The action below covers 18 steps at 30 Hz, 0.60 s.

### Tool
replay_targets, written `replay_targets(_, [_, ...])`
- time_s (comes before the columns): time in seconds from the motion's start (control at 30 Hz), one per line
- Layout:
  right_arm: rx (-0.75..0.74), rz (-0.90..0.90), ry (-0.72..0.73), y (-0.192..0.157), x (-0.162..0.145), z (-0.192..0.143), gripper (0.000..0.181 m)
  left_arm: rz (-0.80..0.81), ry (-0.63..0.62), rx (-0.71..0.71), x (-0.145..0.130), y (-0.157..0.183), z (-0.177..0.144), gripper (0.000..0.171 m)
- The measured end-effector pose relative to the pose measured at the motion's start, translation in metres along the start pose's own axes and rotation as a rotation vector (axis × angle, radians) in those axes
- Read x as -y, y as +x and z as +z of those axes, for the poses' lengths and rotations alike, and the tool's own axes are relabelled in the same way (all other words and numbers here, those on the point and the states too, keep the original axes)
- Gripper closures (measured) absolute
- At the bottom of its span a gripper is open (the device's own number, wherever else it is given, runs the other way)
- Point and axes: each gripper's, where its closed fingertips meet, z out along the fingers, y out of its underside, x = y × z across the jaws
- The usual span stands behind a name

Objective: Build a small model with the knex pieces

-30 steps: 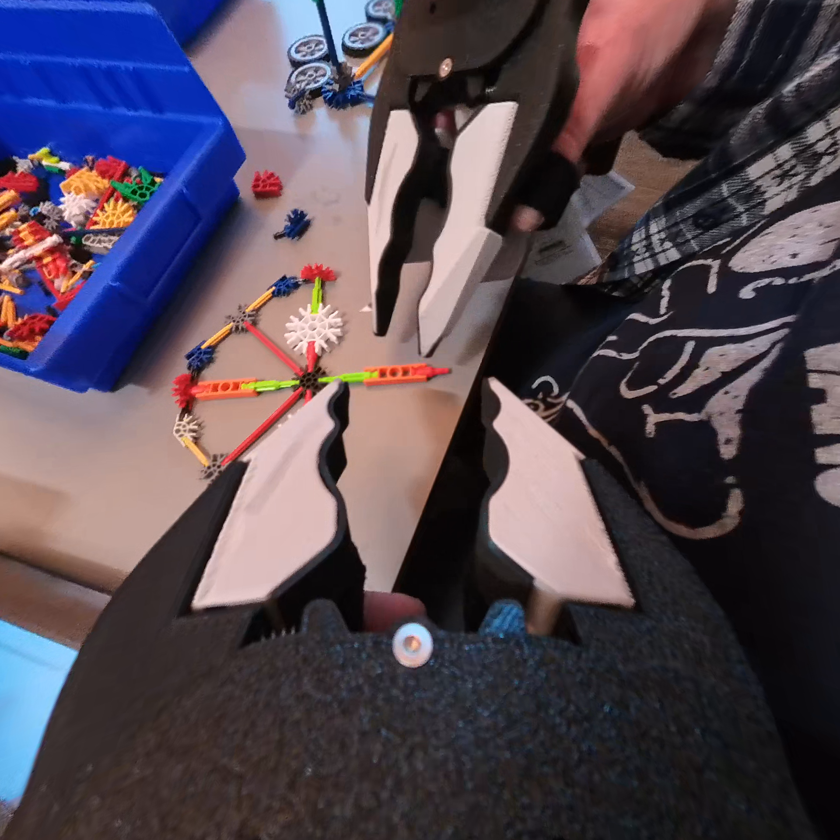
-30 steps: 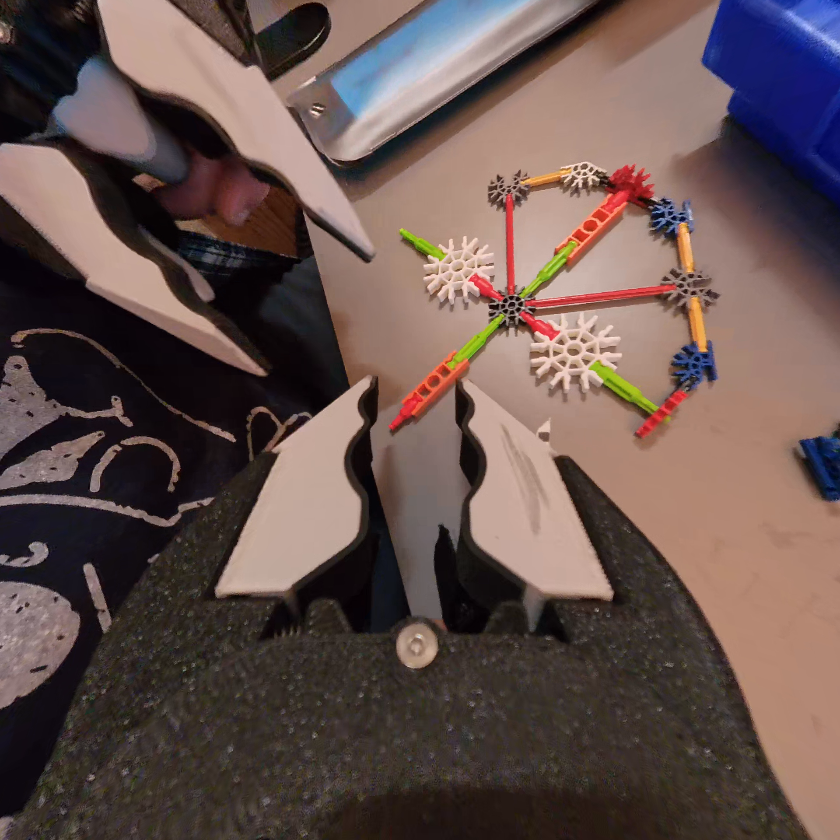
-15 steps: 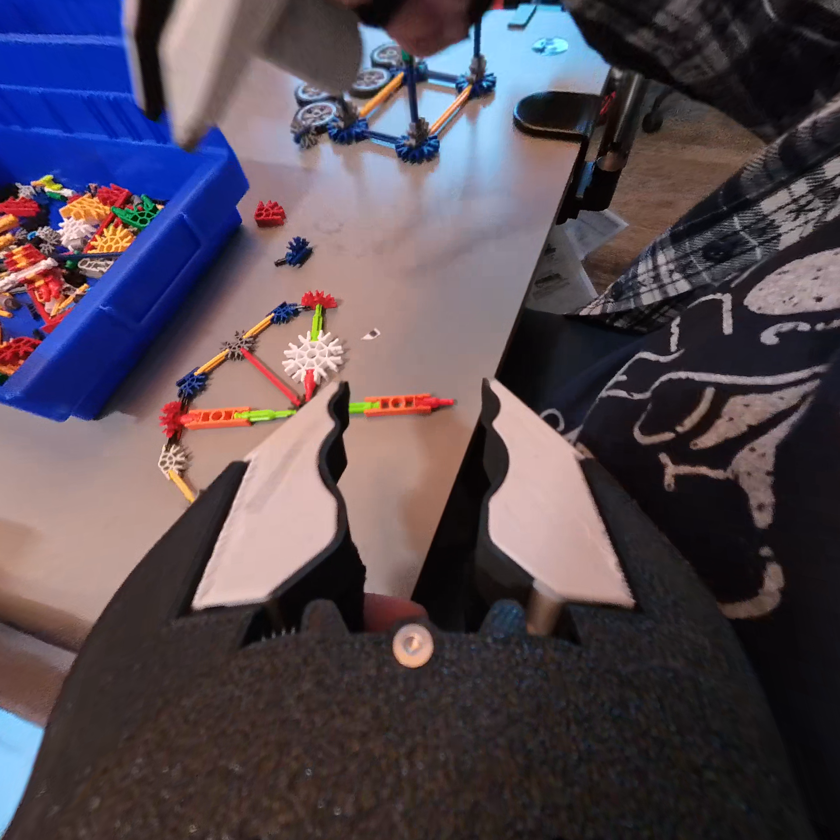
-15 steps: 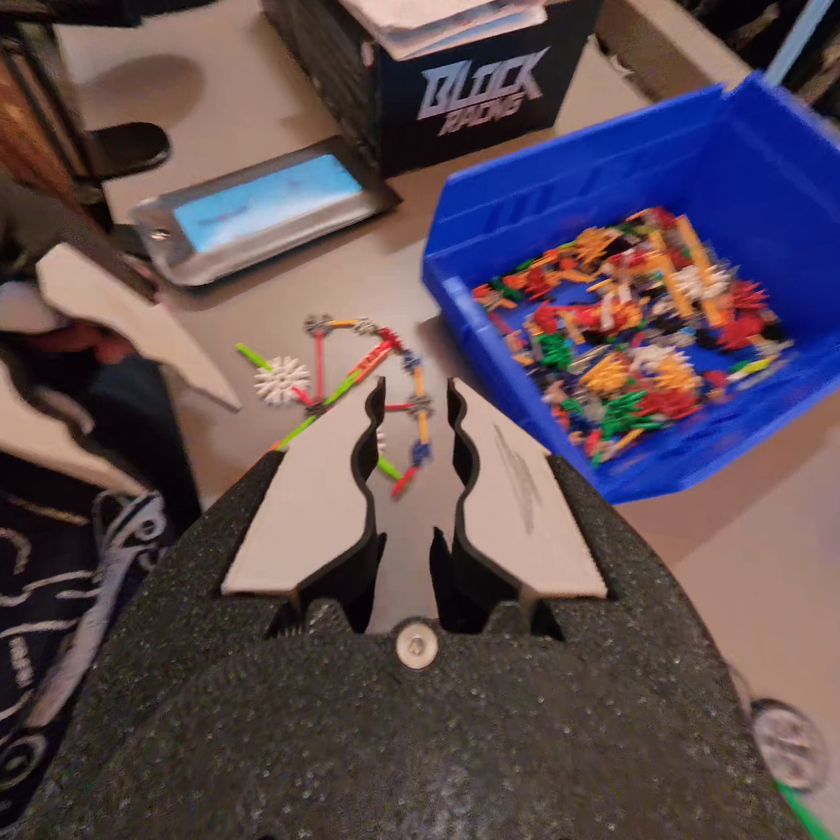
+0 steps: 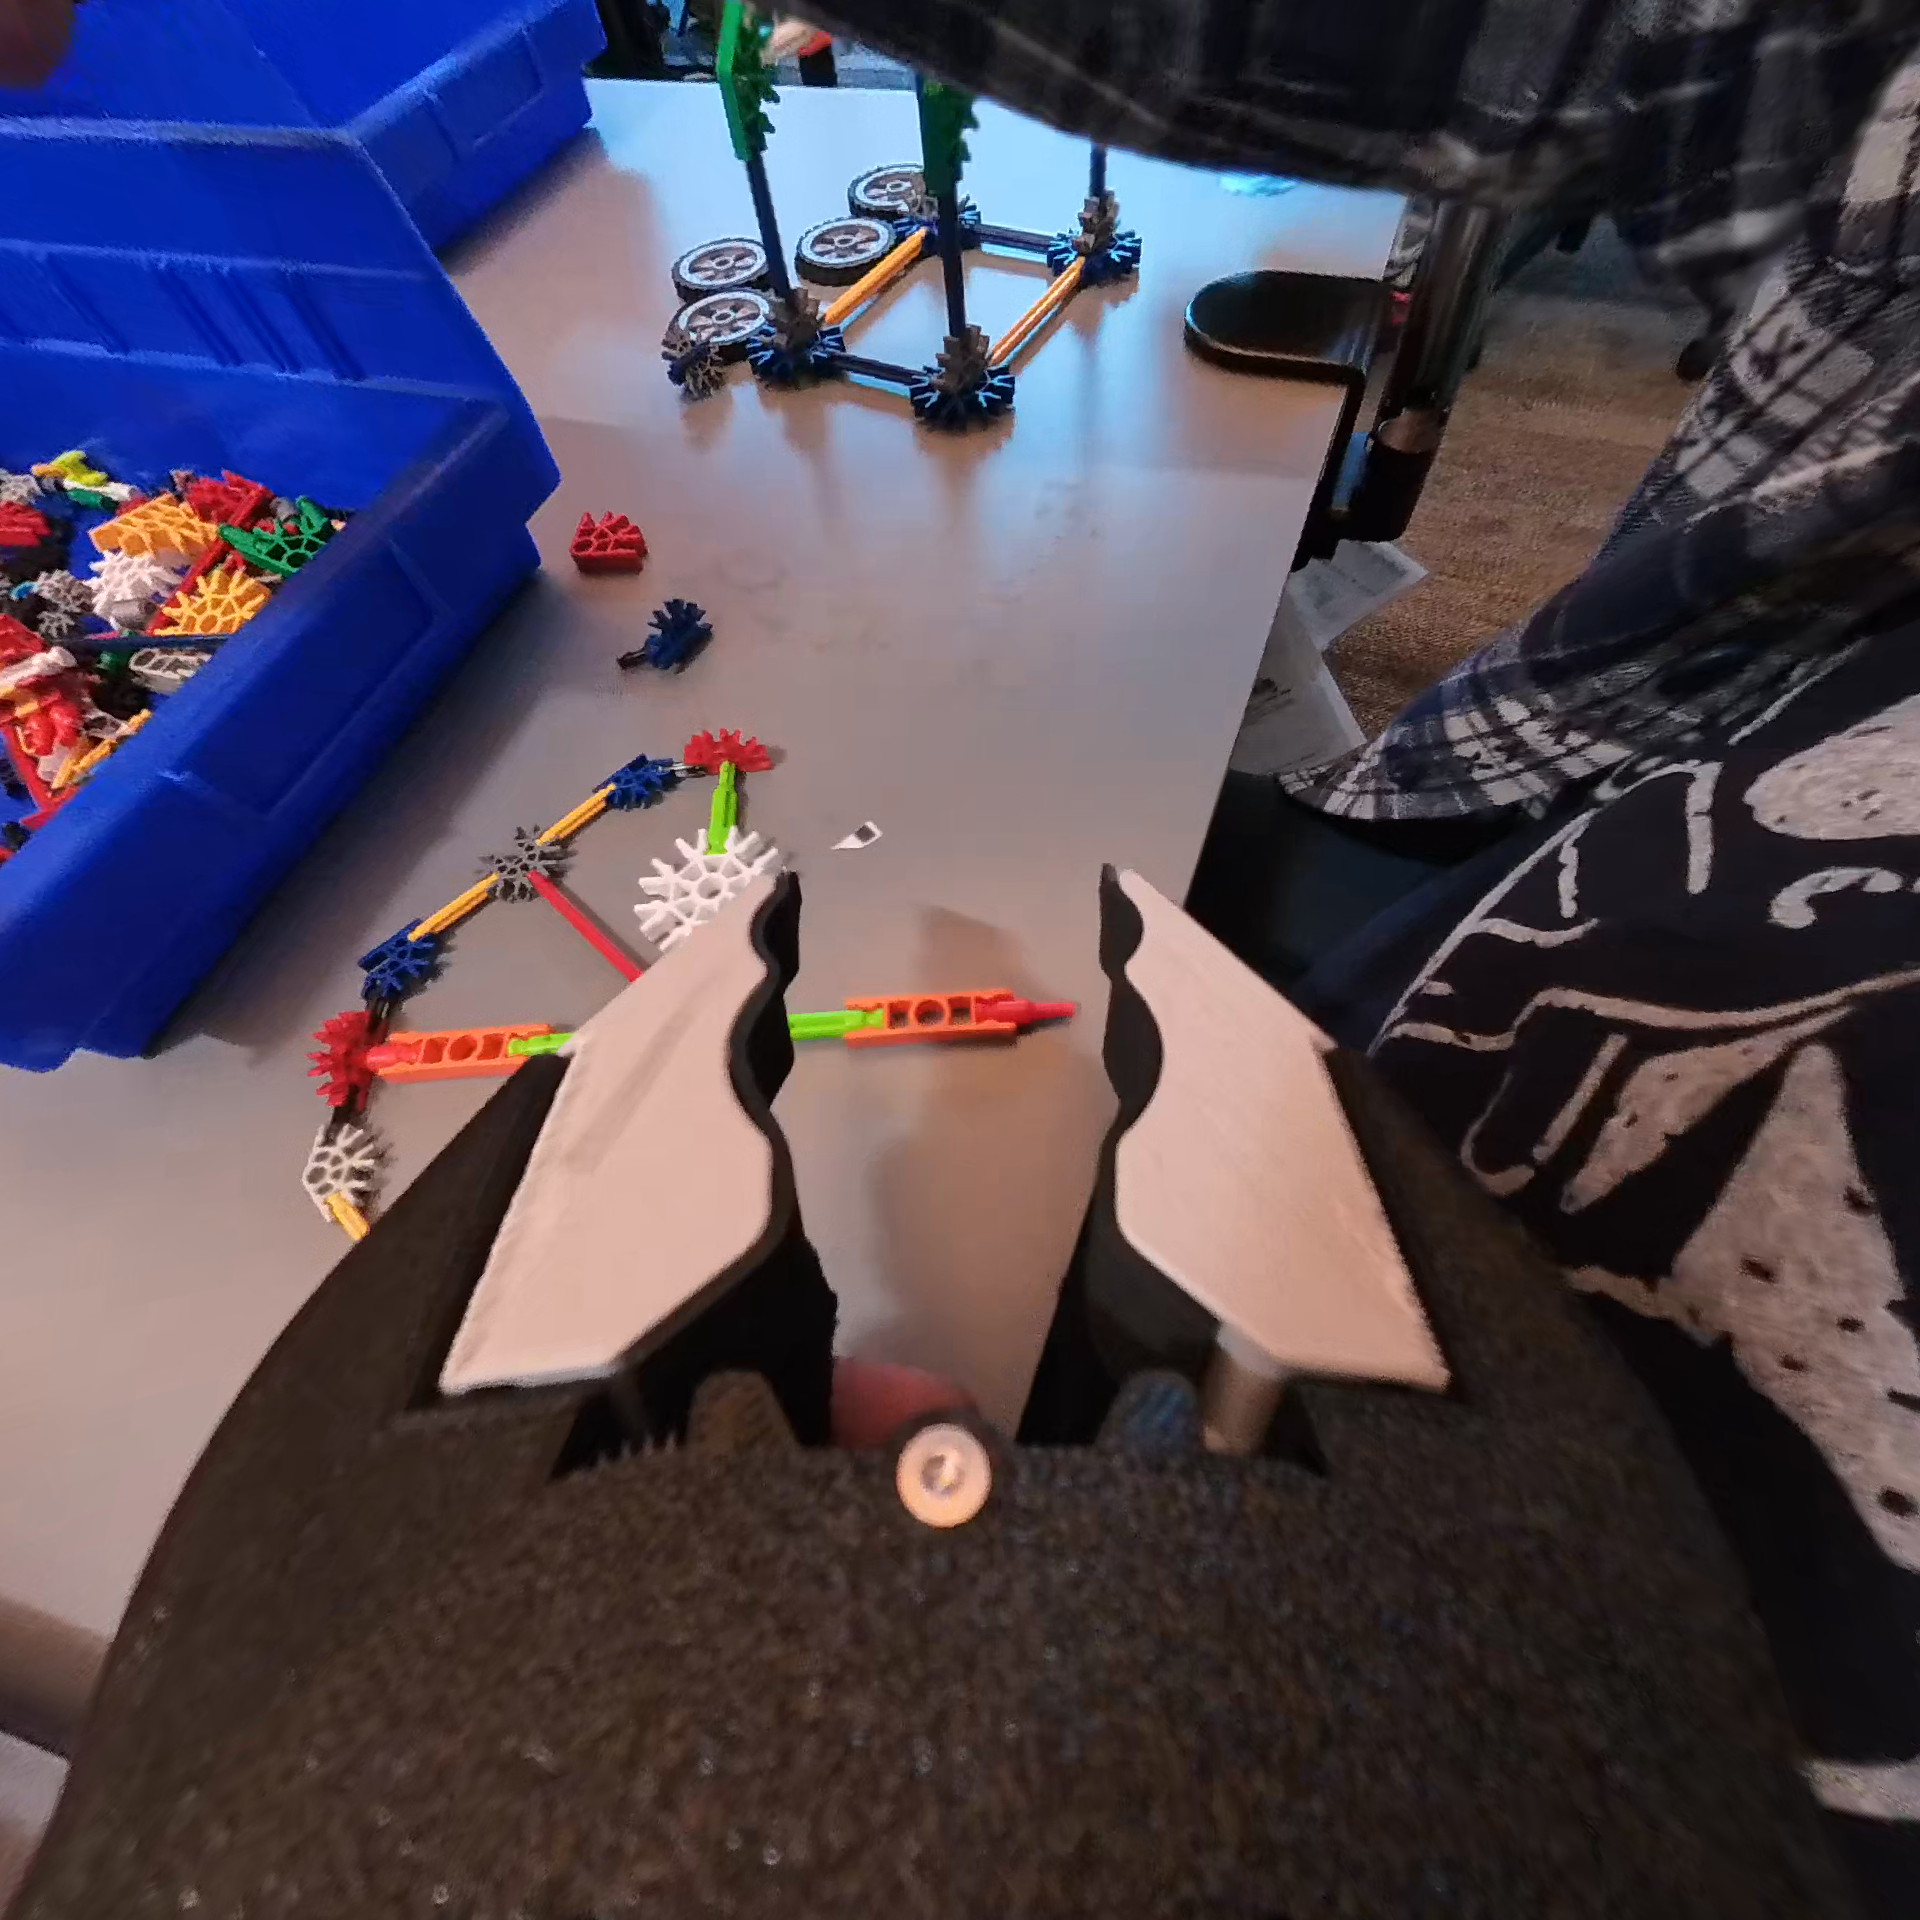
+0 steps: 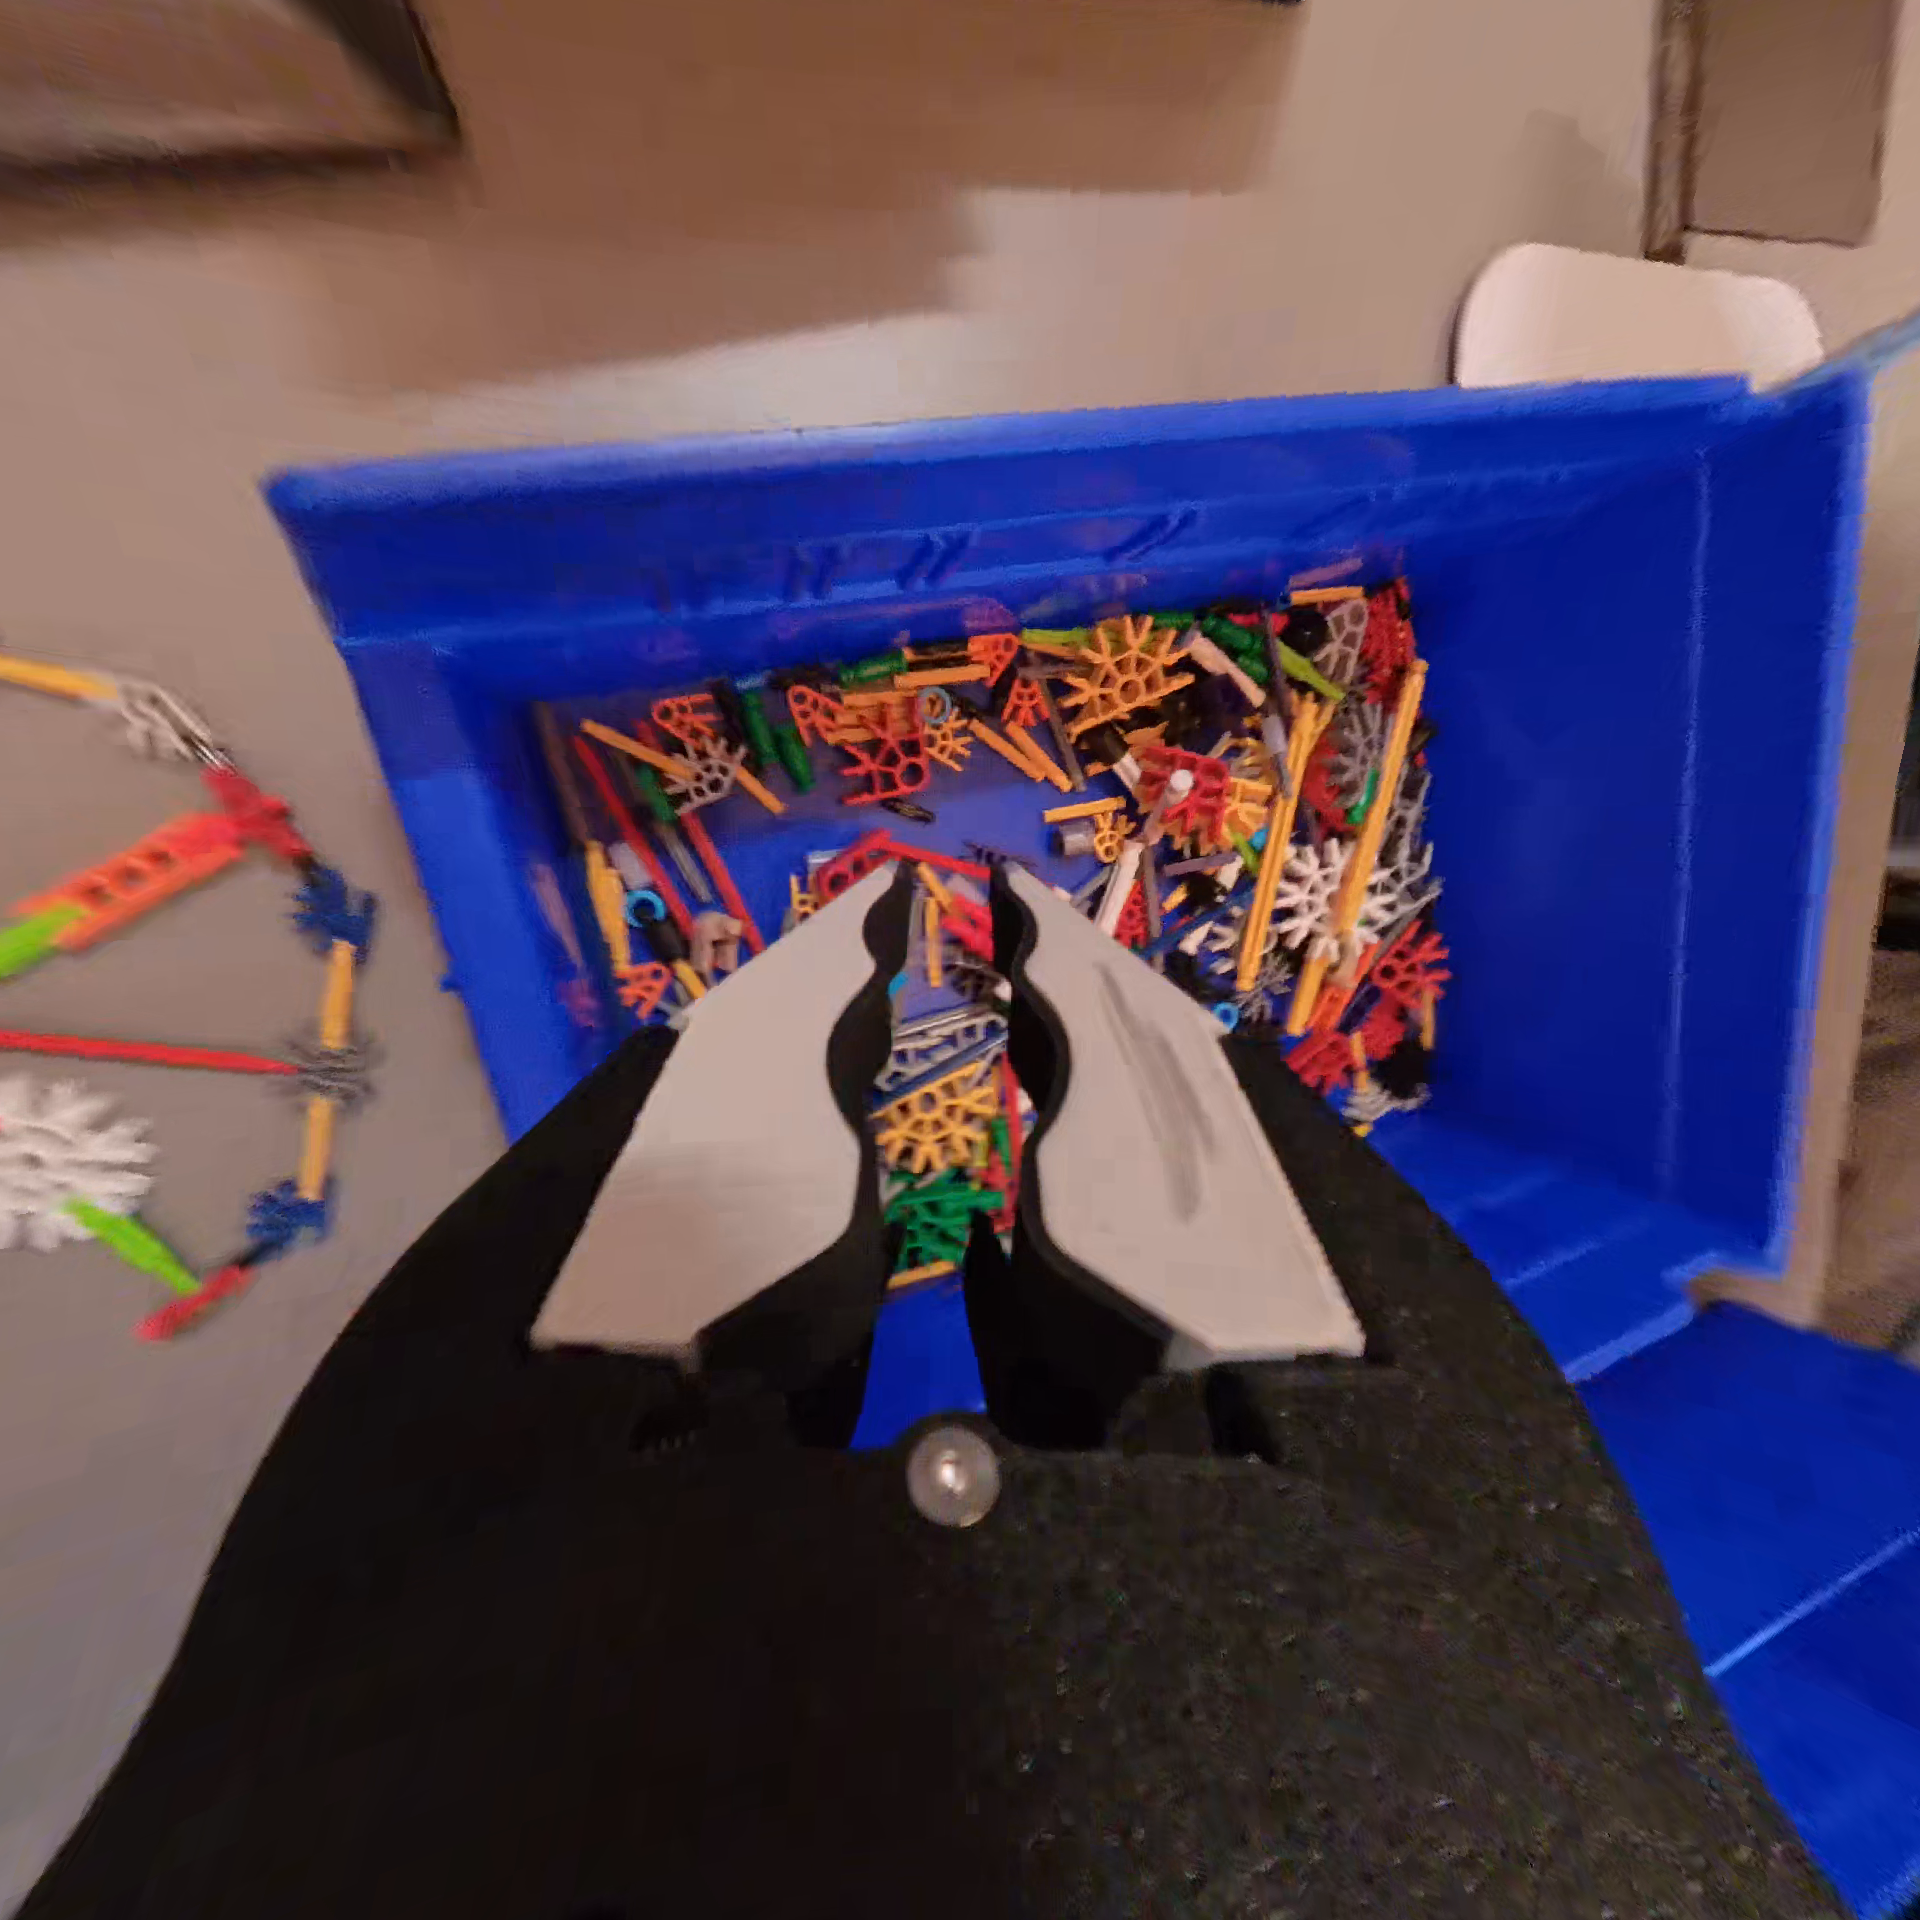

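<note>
The flat toy frame [image 5: 582, 935] lies on the grey table [image 5: 987, 623], made of thin plastic rods clicked into small toothed connectors, with two white snowflake-shaped pieces near its middle. It looks very light and quite stiff along each rod, but I judge the joints are only snapped together and may pop apart if it is lifted by one end. The orange rod [image 5: 930, 1018] that sticks out toward the table edge seems a good place to take hold, or one of the connectors.

The left gripper [image 5: 945, 894] hangs just above this frame with its fingers spread wide and nothing between them. The orange rod shows in the gap, and the left finger covers the middle of the frame. I cannot tell whether any finger touches it.

The right gripper [image 6: 945, 883] is above the blue bin [image 6: 1039, 499], which stands just beside the frame. Its fingers are near each other, with a narrow gap, and I see nothing held. Under them is a heap of loose pieces [image 6: 1039, 831] in many colours; this view is blurred.

Farther on the table lie a small red piece [image 5: 608, 540] and a small blue piece [image 5: 670, 634], apart from the frame. Beyond them stands a built toy with wheels [image 5: 894, 281]. The person's plaid sleeve [image 5: 1558, 125] crosses the top of the left view.
</note>
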Motion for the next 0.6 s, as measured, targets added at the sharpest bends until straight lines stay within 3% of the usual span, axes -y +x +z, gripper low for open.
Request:
replay_targets(0.27, [0.149,-0.292,-0.198,-0.001,-0.012,0.052,0.17,-0.001,0.025,-0.019,0.002,0.004,0.005,0.115])
replay_targets(0.6, [0.232,-0.432,-0.222,-0.007,-0.018,0.071,0.174,-0.039,0.07,-0.061,0.007,0.007,0.006,0.115])
